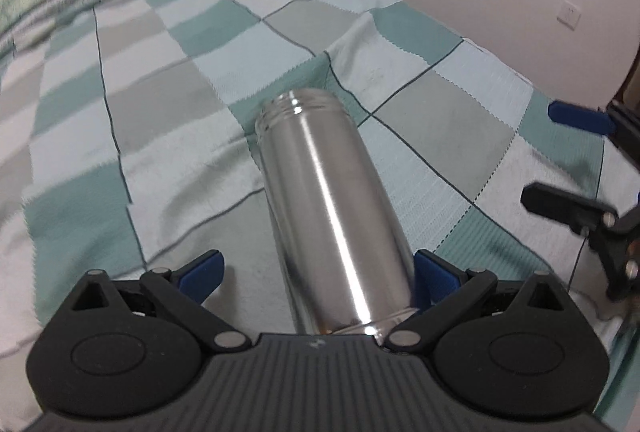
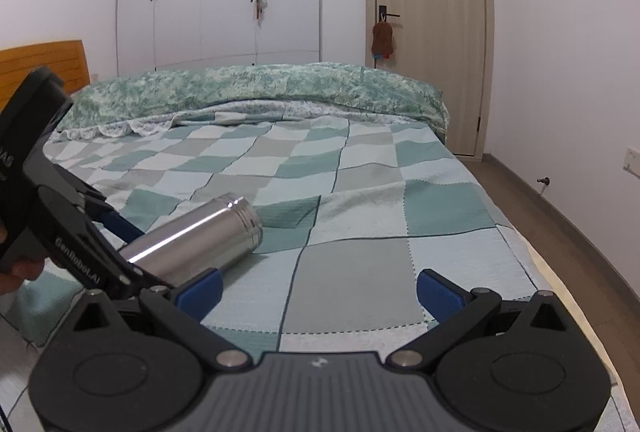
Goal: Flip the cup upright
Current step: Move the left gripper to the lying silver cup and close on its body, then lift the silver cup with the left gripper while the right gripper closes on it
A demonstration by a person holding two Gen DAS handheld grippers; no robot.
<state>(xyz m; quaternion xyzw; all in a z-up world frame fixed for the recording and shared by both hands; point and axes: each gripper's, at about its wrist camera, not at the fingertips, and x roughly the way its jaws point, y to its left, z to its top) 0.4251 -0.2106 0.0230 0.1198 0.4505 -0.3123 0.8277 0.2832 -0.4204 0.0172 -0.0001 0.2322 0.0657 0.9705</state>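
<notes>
A steel cup [image 1: 328,203] lies on its side on the checked bed cover [image 1: 160,103], its threaded open mouth pointing away from me. My left gripper [image 1: 318,276] is open, its blue pads on either side of the cup's base end; the right pad [image 1: 434,278] is close to or touching the cup, the left pad [image 1: 200,274] stands apart. In the right wrist view the cup [image 2: 200,238] lies at left with the left gripper [image 2: 80,232] around its base. My right gripper [image 2: 318,290] is open and empty above the cover, to the right of the cup.
The right gripper's fingers [image 1: 576,159] show at the right edge of the left wrist view. A folded green quilt [image 2: 260,87] lies at the bed's far end. The bed's right edge [image 2: 532,256] drops to a wooden floor; a wardrobe and door stand behind.
</notes>
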